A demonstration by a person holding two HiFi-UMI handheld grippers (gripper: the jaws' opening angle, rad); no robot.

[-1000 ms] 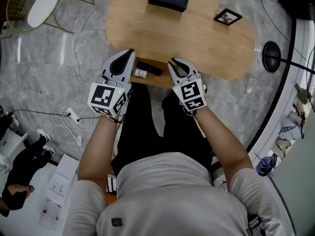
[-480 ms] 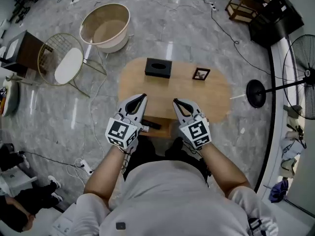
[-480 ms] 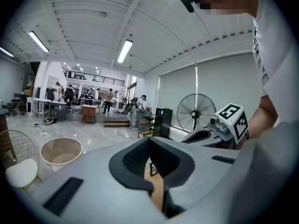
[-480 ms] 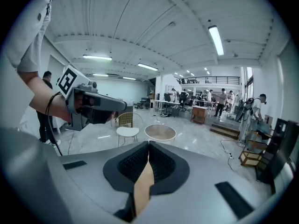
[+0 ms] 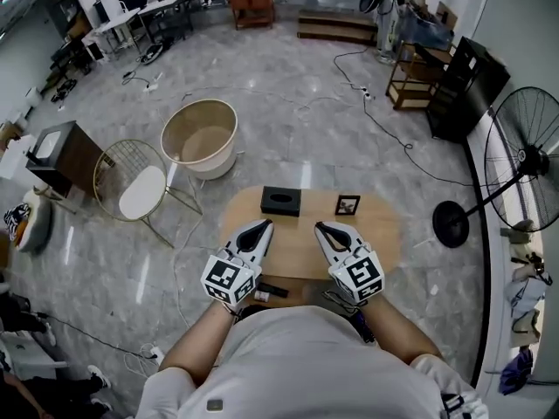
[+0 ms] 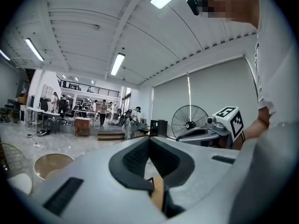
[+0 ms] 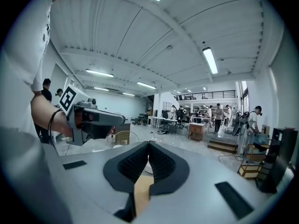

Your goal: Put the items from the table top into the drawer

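Far below, the oval wooden table (image 5: 384, 234) holds a black tissue box (image 5: 279, 201) and a small picture frame (image 5: 347, 205). Its drawer (image 5: 293, 288) stands open at the near edge, with a black item (image 5: 272, 290) lying inside. Both grippers are held high and level above the near edge of the table. My left gripper (image 5: 262, 226) (image 6: 148, 139) is shut with nothing between its pads. My right gripper (image 5: 321, 227) (image 7: 148, 143) is also shut and empty. Each gripper view shows the other gripper beside it and the wide hall beyond.
On the marble floor to the left stand a round beige tub (image 5: 199, 136) and a wire chair (image 5: 140, 190). A pedestal fan (image 5: 524, 182) stands on the right, its base (image 5: 450, 223) near the table. Cables run across the floor, and a dark cabinet (image 5: 61, 157) is at the far left.
Both grippers and the head camera have risen a long way, so the table and drawer now look small and far below. The right jaws, slightly apart at first, now meet.
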